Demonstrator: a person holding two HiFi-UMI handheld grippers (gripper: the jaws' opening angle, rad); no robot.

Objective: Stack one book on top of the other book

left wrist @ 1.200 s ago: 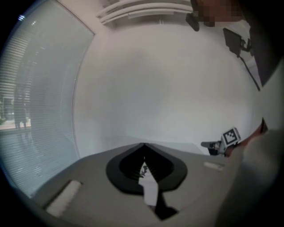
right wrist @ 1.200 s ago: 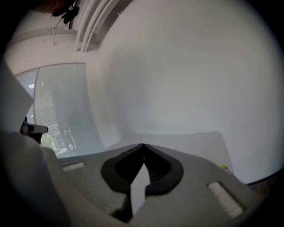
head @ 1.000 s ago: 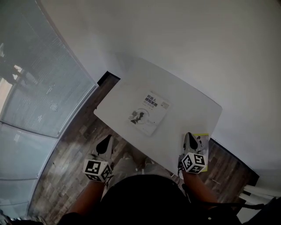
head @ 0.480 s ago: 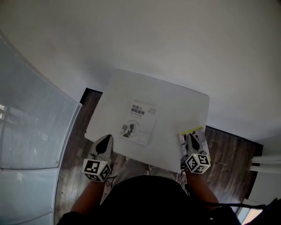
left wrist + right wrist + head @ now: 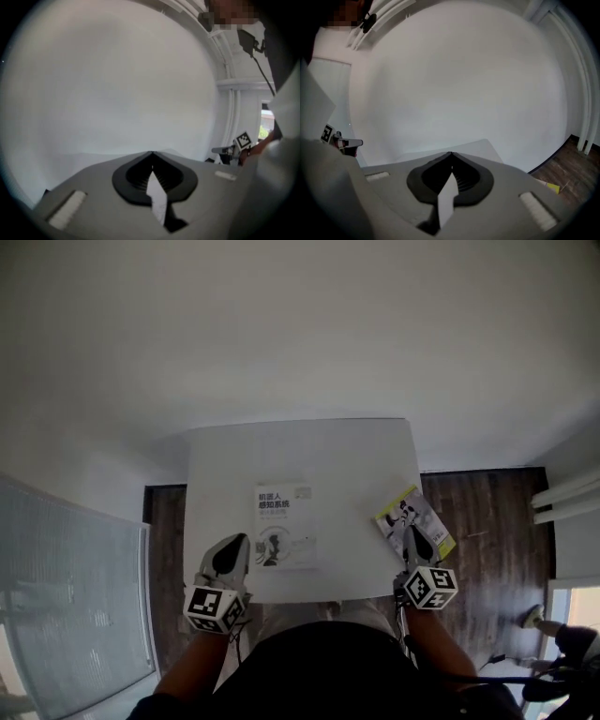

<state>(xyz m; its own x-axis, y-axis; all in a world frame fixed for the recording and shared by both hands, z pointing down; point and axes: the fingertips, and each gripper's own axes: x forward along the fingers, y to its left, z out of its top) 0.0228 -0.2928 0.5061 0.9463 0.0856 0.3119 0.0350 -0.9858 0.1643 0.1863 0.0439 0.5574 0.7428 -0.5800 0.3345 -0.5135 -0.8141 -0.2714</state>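
White table (image 5: 300,442) against a white wall. White book (image 5: 284,526) lies flat mid-table, just right of the left gripper (image 5: 238,542), jaws together, empty. Yellow book (image 5: 398,512) sits at the near right corner, partly under the right gripper (image 5: 412,532), jaws together, empty.

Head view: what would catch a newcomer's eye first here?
A white-covered book lies flat on the white table, near its front edge. A yellow-edged book sits askew at the table's right side, jutting over the wood floor, with the shut right tool above it. The left tool, also shut, hovers at the front left corner.
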